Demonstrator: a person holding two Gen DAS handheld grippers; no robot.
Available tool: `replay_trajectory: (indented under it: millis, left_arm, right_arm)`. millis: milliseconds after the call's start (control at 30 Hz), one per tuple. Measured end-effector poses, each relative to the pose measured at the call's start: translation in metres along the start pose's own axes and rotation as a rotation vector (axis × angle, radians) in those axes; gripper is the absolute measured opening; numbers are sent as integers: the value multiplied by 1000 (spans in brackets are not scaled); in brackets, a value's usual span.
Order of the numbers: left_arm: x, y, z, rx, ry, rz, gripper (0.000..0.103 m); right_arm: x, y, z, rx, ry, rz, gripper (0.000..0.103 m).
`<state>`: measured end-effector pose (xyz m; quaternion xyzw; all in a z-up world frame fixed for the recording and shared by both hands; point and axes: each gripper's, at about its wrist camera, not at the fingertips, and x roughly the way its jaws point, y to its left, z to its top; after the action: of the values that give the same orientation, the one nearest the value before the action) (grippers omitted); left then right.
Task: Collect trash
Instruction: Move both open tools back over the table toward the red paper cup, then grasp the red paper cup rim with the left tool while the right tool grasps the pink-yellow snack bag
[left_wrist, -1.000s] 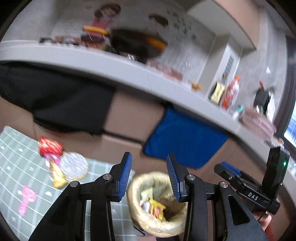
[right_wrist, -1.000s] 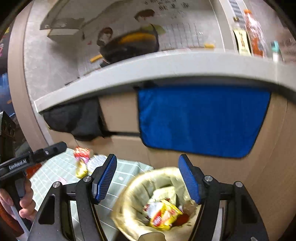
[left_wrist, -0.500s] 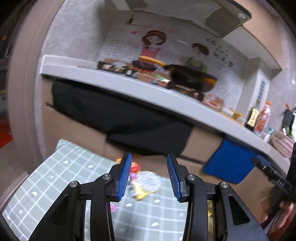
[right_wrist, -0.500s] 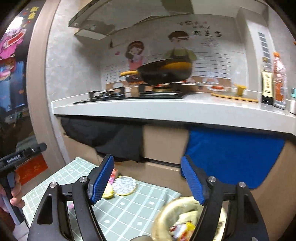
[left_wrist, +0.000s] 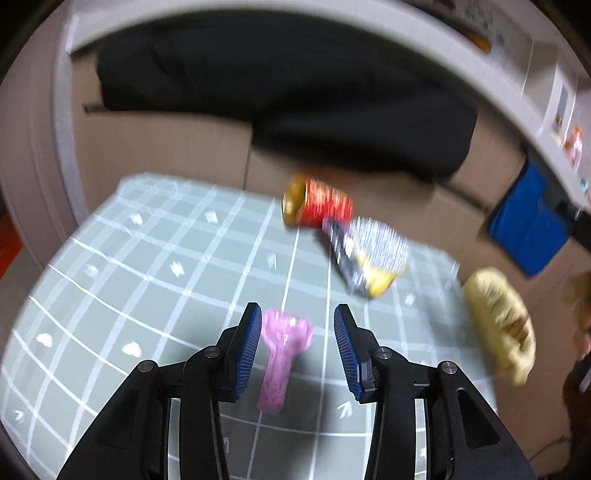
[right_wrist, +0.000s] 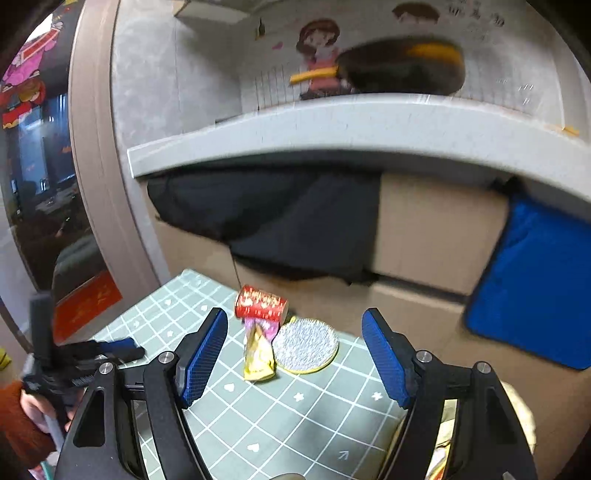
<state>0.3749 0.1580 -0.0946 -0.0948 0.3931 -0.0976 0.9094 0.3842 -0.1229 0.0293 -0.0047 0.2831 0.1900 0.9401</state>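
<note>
Green checked mat (left_wrist: 155, 266) underfoot carries the trash: your left claw (left_wrist: 295, 345) tilts down over a pink wrapper (left_wrist: 282, 350), pads apart, not touching it. Your right claw (right_wrist: 295, 356), just widened and empty, aims at the can (right_wrist: 261, 303), foil disc (right_wrist: 305, 345) and yellow wrapper (right_wrist: 258, 354) beyond.

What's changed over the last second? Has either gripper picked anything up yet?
Both grippers swung from over the bin to the mat. The left gripper dropped toward the pink scrap, which now lies between its open jaws, not gripped. The right gripper has just opened wider and is empty. The red can, wrapper and silver disc stayed put.
</note>
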Motion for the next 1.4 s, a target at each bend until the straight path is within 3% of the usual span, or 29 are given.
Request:
replay_trajectory:
  millis: [67, 167, 333, 500, 700, 800, 867, 1067, 1267, 1400]
  left_arm:
    - [22, 3, -4, -13, 55, -6, 42]
    - [39, 7, -3, -46, 77, 9, 42]
    - [52, 2, 30, -114, -10, -12, 42]
    - [86, -16, 74, -71, -71, -11, 42]
    - [129, -20, 111, -29, -66, 15, 42]
    - [147, -8, 121, -82, -36, 16, 42]
    - [153, -1, 121, -120, -8, -34, 40]
    - [139, -8, 107, -112, 56, -64, 6]
    - [86, -3, 63, -106, 74, -80, 3]
    - [42, 6, 30, -125, 56, -73, 3]
  right_arm:
    - [14, -1, -6, -10, 29, 7, 73]
    - [36, -3, -15, -26, 71, 14, 73]
    - [61, -11, -26, -3, 114, 41, 73]
    - [77, -28, -39, 31, 140, 49, 73]
    - [82, -52, -50, 47, 184, 64, 73]
    - [85, -65, -54, 46, 202, 54, 73]
    - [88, -73, -55, 62, 214, 65, 73]
    - [108, -75, -55, 86, 238, 112, 73]
    - [137, -50, -52, 94, 291, 198, 70]
    - [146, -13, -53, -3, 305, 228, 68]
